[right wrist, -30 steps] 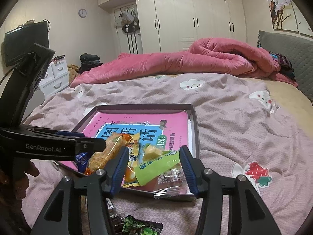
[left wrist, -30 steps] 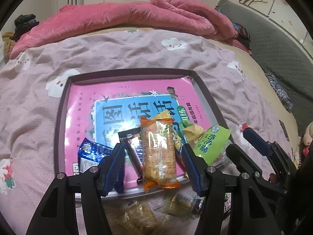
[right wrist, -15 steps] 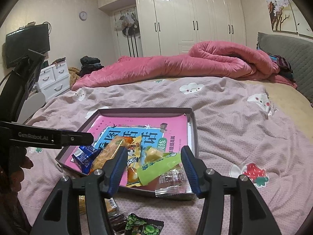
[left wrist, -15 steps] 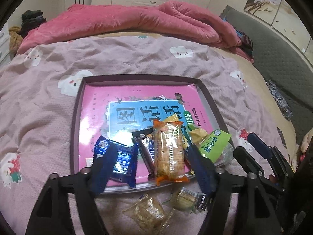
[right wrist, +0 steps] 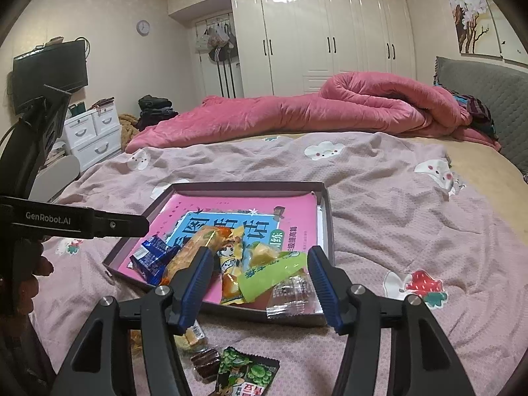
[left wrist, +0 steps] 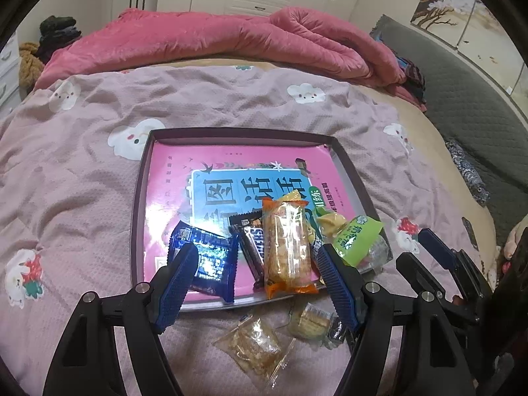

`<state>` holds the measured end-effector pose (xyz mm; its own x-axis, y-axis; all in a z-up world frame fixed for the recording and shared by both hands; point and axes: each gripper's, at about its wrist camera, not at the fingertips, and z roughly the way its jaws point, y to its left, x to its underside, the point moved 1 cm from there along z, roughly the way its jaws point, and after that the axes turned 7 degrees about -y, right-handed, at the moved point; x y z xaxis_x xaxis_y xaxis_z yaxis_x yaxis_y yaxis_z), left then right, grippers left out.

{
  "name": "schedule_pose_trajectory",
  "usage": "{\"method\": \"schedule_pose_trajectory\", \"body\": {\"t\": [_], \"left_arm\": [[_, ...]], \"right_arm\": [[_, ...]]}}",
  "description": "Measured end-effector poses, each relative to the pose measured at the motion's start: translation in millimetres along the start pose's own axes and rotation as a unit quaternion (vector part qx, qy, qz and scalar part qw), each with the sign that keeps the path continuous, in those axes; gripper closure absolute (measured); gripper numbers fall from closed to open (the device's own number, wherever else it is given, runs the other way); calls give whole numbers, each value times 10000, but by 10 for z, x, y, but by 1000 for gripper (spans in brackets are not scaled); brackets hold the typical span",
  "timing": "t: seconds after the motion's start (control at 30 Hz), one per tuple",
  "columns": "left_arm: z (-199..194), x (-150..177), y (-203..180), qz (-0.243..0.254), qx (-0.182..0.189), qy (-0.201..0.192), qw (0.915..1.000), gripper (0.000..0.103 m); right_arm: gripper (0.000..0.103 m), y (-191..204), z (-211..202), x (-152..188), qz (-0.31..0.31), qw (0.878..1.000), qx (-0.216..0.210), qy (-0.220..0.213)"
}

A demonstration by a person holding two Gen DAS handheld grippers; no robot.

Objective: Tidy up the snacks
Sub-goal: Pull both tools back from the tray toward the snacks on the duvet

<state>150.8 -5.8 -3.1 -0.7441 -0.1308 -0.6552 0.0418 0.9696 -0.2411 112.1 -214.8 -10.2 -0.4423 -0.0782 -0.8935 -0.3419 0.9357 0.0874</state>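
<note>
Since a second ago the left gripper [left wrist: 255, 265] has drawn back from the orange snack pack [left wrist: 287, 247], which now lies free in the tray [left wrist: 138, 217]; its jaws stand apart, nothing between the pads. The right gripper [right wrist: 260, 274] has just been opening too; jaws apart over the tray's near corner, the green packet [right wrist: 270, 272] and clear wrapper [right wrist: 292, 293] seen between them but not pinched. Tray: shallow, dark-rimmed, a pink book [left wrist: 231, 171] flat on its floor. On the book's near edge, left to right in the left wrist view: blue packet [left wrist: 206, 259], dark bar [left wrist: 252, 246], the orange pack, yellow pieces, the green packet. Outside the tray, on the bedspread [left wrist: 66, 171] just before its near rim: two clear-wrapped biscuits [left wrist: 255, 343], a dark sweet, a green pea packet [right wrist: 247, 374]. Bedspread pink with rabbit and cloud prints. Beyond it a rolled pink duvet [right wrist: 330, 112], white wardrobes [right wrist: 330, 33], a wall clock, a television at left.
</note>
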Motion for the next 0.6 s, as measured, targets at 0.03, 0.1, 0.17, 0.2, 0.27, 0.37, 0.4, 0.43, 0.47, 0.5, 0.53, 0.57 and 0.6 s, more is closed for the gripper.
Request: {"method": "schedule_pose_trajectory", "body": {"t": [0.03, 0.1, 0.17, 0.2, 0.27, 0.37, 0.4, 0.43, 0.47, 0.5, 0.53, 0.57, 0.6], "left_arm": [[-11, 6, 5, 6, -9, -5, 10000, 27], [-23, 16, 11, 2, -23, 0, 10000, 27], [-41, 29, 19, -8, -17, -5, 10000, 27], [-52, 36, 22, -5, -25, -9, 10000, 27], [-67, 53, 19, 9, -16, -11, 10000, 27], [-86, 84, 10, 43, -20, 10, 10000, 27], [-92, 96, 8, 48, -12, 16, 10000, 27], [-94, 102, 6, 54, -10, 22, 10000, 27], [-96, 113, 4, 61, -9, 33, 10000, 27], [-98, 124, 2, 68, -6, 44, 10000, 27], [-100, 139, 0, 82, -4, 61, 9999, 27], [-101, 150, -5, 91, -5, 69, 9999, 27], [-103, 165, -10, 103, 0, 80, 9999, 27]], "right_arm": [[44, 9, -10, 2, -12, 10000, -7, 1], [44, 23, -22, 7, -30, 10000, -25, 20], [44, 29, -39, 14, -46, 10000, -23, 22], [44, 31, -49, 16, -40, 10000, -27, 25], [44, 31, -57, 21, -26, 10000, -20, 38], [44, 35, -73, 31, -8, 10000, -16, 58], [44, 38, -77, 35, -10, 10000, -14, 71], [44, 42, -79, 38, -12, 10000, -19, 82], [44, 46, -82, 44, -13, 10000, -23, 90], [44, 55, -87, 52, -20, 9999, -20, 105], [44, 59, -91, 55, -17, 9999, -30, 120], [44, 63, -99, 62, -11, 9999, -37, 132], [44, 72, -104, 70, -12, 9999, -33, 149]]}}
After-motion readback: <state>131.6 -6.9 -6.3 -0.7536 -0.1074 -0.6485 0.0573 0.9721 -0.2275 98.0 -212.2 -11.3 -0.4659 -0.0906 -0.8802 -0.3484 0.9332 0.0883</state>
